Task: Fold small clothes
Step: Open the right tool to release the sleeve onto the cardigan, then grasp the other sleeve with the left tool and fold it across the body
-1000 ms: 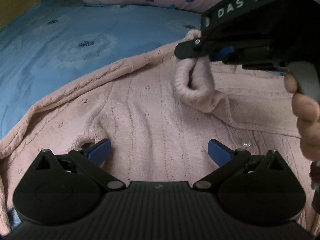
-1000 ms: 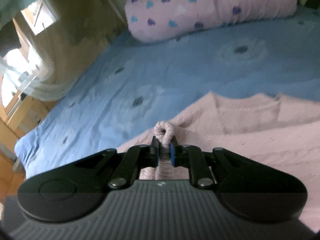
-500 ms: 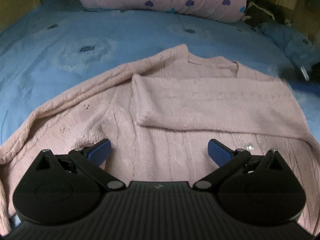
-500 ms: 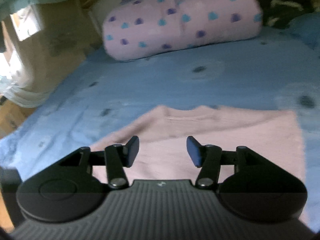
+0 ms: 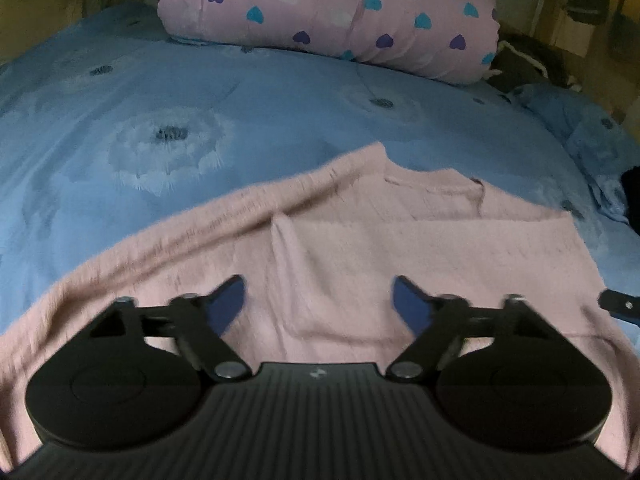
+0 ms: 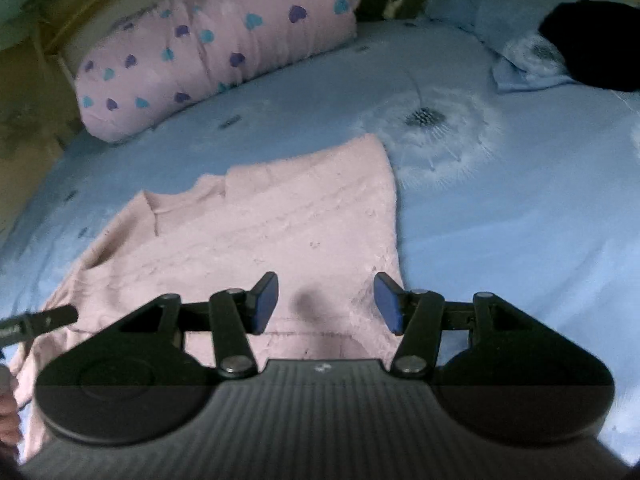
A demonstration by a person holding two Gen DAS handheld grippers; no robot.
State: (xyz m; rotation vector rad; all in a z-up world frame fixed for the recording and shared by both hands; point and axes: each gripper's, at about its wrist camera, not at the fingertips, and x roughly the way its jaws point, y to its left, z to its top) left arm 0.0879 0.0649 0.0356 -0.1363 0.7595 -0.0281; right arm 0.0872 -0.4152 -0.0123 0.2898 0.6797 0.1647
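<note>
A small pink knit sweater (image 5: 360, 248) lies flat on the blue bed, neckline away from me, with one sleeve folded across its chest. It also shows in the right wrist view (image 6: 280, 232). My left gripper (image 5: 318, 300) is open and empty, hovering over the sweater's lower middle. My right gripper (image 6: 326, 302) is open and empty, over the sweater's right lower edge. The tip of the right gripper shows at the right edge of the left wrist view (image 5: 620, 304); the left gripper's tip shows at the left edge of the right wrist view (image 6: 40, 320).
A blue floral bedsheet (image 5: 200, 120) covers the bed. A pink pillow with hearts (image 5: 340, 12) lies at the head, also in the right wrist view (image 6: 208, 44). A blue pillow with a dark garment (image 6: 592, 44) lies at the far right.
My right gripper let go of the sleeve cuff, which now lies folded across the chest, and moved back to the right. Both grippers have pulled back a little from the sweater.
</note>
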